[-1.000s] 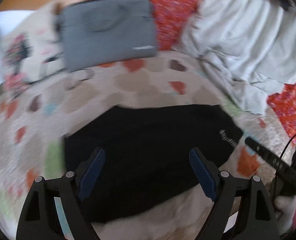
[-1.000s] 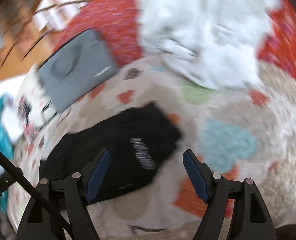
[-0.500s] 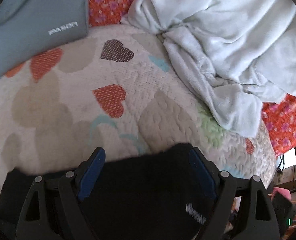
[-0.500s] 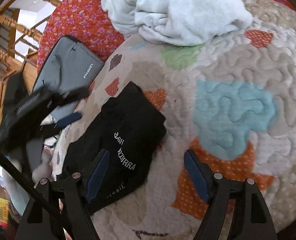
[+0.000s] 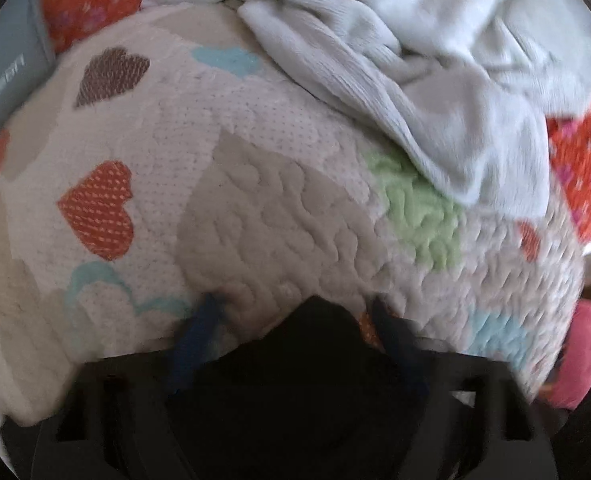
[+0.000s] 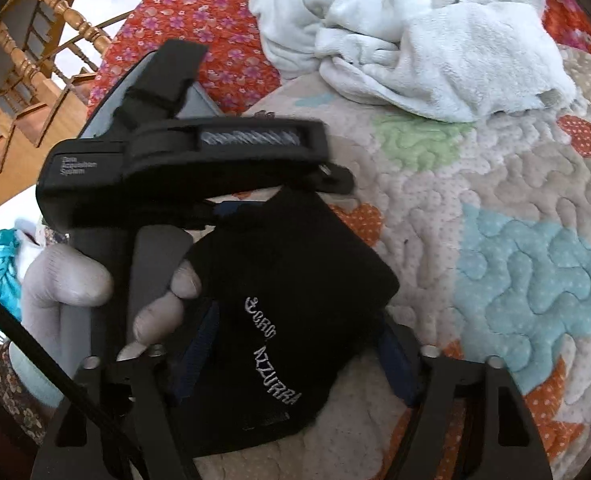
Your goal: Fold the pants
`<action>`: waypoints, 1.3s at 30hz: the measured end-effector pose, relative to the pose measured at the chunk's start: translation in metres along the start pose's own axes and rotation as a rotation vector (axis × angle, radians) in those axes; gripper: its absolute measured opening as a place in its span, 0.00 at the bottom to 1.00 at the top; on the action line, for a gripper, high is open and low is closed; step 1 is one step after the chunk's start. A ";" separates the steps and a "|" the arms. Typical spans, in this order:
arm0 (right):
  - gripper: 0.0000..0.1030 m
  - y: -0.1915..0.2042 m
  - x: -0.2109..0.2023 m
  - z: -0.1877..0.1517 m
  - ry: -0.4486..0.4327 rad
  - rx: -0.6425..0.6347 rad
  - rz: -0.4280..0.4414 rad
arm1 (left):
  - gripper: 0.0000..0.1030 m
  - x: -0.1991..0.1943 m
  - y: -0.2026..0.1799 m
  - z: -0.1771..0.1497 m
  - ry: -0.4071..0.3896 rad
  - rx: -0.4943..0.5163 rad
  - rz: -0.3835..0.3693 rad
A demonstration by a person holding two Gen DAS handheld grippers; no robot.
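The black pants (image 6: 295,300) lie folded on the quilt (image 6: 475,200). Left tool (image 5: 295,316) is closing over their far corner; right tool (image 6: 295,364) is closing astride their near, lettered end, pads apart from the cloth.

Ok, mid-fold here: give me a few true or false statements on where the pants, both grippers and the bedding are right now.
1. The black pants lie on a heart-patterned quilt. True.
2. The right gripper has the pants' lettered end between its closing fingers. True.
3. The left gripper hangs over bare quilt, away from the pants. False: a corner of the pants sits between its closing fingers.
4. A grey laptop bag lies on top of the pants. False: it lies apart, at the left edge.
5. The pale blanket is folded flat. False: it is bunched.
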State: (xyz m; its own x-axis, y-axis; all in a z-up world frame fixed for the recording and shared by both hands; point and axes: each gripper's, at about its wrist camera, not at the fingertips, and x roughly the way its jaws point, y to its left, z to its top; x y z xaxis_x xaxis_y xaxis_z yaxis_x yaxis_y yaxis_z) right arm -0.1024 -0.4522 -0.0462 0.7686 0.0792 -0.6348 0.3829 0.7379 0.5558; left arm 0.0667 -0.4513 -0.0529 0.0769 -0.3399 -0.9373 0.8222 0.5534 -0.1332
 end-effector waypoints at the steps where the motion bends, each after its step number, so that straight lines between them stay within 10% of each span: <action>1: 0.43 -0.001 0.001 0.001 0.017 0.012 0.028 | 0.26 -0.004 -0.002 -0.002 -0.004 0.022 0.001; 5: 0.26 0.005 -0.002 0.004 0.030 0.006 0.052 | 0.12 -0.034 0.000 -0.015 -0.073 0.007 -0.038; 18: 0.22 0.135 -0.038 -0.019 0.015 -0.316 0.177 | 0.12 -0.161 0.088 -0.106 -0.329 -0.227 -0.124; 28: 0.21 0.247 0.016 -0.073 0.159 -0.593 0.241 | 0.13 -0.184 0.195 -0.212 -0.421 -0.531 -0.168; 39: 0.22 0.279 0.050 -0.122 0.259 -0.738 0.211 | 0.12 -0.191 0.230 -0.273 -0.496 -0.652 -0.179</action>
State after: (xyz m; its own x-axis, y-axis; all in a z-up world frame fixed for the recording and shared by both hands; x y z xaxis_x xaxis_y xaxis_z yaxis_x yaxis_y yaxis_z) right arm -0.0203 -0.1607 0.0115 0.6092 0.3525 -0.7103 -0.2634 0.9349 0.2380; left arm 0.0870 -0.0512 0.0077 0.3409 -0.6752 -0.6541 0.3669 0.7362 -0.5687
